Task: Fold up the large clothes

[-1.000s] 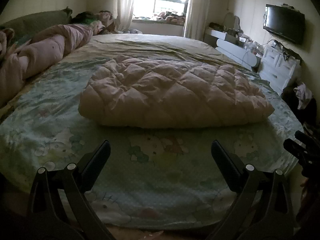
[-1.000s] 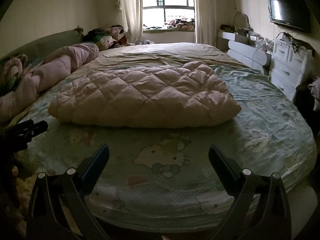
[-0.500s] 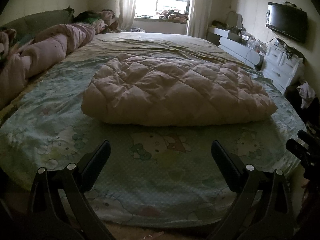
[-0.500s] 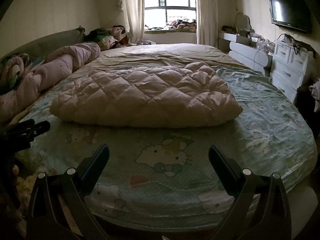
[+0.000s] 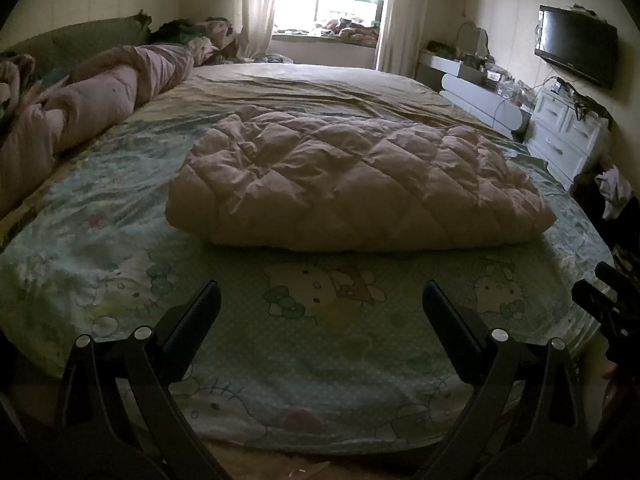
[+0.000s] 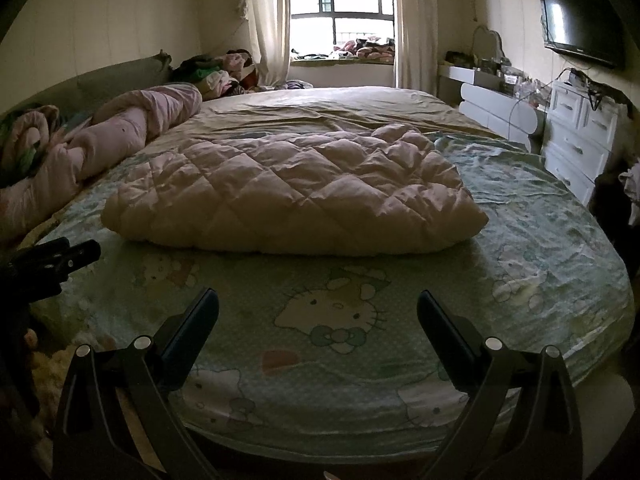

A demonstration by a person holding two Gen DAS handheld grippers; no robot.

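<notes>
Both jaws stand wide and hold nothing. I have the left gripper (image 5: 320,308) and the right gripper (image 6: 318,306) level, side by side at the near edge of the bed, fingers pointing forward over the pale green cartoon-cat printed bedsheet (image 5: 320,344). Each shows at the margin of the other's view: right gripper (image 5: 604,300) at the far right edge of the left view, left gripper (image 6: 60,258) at the left edge of the right view.

Folded pale pink diamond-quilted puffy garment (image 5: 352,188) lies flat across the middle of the bed, well ahead of both sets of fingers, apart from them, with a strip of bare sheet between. In the right view the same garment (image 6: 296,196) sits slightly left of centre.

Rolled pink duvet (image 5: 92,108) lies along the left side of the bed. Black wall-mounted television (image 5: 576,46) hangs at right above white drawers (image 5: 568,140).

Against a second ago: the garment's fold and place on the sheet are unchanged. Both views sit a touch lower on the room, with more of the near sheet ahead of the fingers. Jaw spread is the same.
</notes>
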